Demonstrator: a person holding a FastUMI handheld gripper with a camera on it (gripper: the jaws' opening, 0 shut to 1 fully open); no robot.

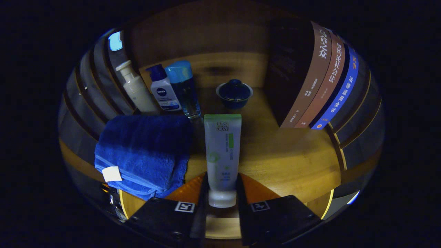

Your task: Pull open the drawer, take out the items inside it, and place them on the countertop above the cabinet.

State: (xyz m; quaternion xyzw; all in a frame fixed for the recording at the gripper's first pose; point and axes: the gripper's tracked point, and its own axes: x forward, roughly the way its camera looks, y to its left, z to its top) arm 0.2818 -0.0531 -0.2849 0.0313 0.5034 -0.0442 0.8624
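Gripper [222, 193] with both fingers clamped on the capped end of a white-and-green plastic tube [222, 155], held over the wooden countertop [286, 155]. A folded blue towel [144, 151] lies just left; 3 upright books [320, 82] stand right, bare wood between.

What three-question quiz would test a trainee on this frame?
1. What is the gripper holding?
2. True or false: the folded blue towel covers the lidded bowl.
3. How many bottles stand behind the towel: A two, B three, C five?

Key:
1. The white tube, clamped between both fingers over the wooden countertop.
2. False; the bowl sits apart, beyond the tube.
3. B
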